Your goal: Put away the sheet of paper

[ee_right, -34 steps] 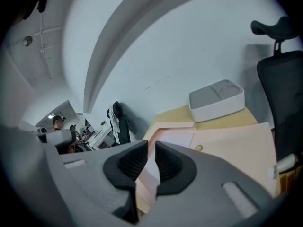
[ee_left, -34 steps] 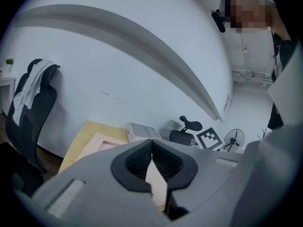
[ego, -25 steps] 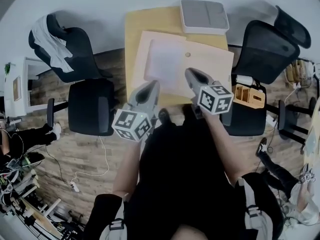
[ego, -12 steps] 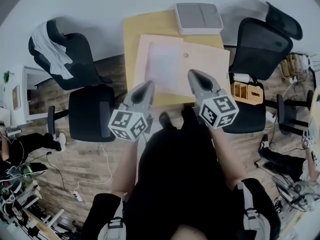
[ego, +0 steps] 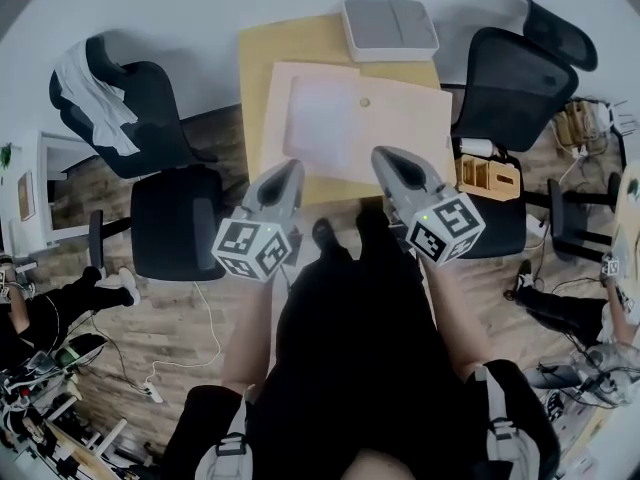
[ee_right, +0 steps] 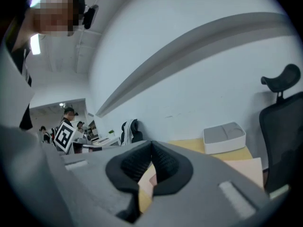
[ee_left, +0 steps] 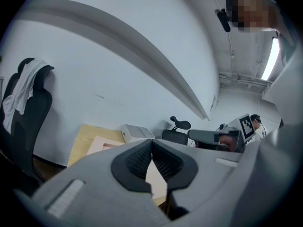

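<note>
**A:** Where is the sheet of paper [ego: 325, 118]?

**B:** It lies flat on a beige folder [ego: 420, 138] on the wooden surface [ego: 255, 78]. A grey tray [ego: 390, 26] sits just beyond it at the far edge.

**A:** And the tools?

**B:** Both are held over the near edge of the surface, and neither touches the paper. The left tool [ego: 289, 166] has its jaws pressed together with nothing between them. The right tool [ego: 381, 155] is the same, pads meeting and empty.

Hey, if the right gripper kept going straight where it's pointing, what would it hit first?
Probably the beige envelope on the table, since the right gripper tilts slightly downward; the gray tray lies further back. Depth is uncertain.
</note>
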`<state>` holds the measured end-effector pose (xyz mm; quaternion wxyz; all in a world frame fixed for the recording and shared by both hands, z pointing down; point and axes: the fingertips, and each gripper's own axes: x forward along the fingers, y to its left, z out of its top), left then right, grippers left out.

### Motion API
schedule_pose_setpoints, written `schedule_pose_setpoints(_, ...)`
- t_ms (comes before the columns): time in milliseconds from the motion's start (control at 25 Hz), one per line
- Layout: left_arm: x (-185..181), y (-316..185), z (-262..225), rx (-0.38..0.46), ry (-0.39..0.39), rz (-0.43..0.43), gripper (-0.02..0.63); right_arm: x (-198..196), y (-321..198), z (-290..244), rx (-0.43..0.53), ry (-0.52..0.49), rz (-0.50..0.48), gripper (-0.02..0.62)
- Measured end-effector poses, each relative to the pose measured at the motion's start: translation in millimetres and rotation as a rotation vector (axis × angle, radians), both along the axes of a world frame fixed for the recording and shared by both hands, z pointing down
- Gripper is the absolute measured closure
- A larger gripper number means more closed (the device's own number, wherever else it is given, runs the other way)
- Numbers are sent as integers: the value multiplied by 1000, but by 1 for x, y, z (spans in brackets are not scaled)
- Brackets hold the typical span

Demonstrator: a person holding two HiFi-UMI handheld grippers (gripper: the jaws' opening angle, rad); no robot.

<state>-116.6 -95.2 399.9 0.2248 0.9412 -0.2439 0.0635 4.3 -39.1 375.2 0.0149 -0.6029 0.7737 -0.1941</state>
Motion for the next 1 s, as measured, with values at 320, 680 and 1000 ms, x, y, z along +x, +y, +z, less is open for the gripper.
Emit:
schedule_pose_setpoints(320, 3, 17, -4, 17, -8, 21, 595, -1, 16, -1, 18, 37, 18, 594)
schedule_pose_setpoints(680, 4, 24, -3, 18, -20, 39, 595, 0, 19, -1, 26, 45, 33, 594)
schedule_pose_setpoints(1000, -2, 19, -5, 21, -23, 32, 595, -5, 15, -3, 18, 45, 30, 594)
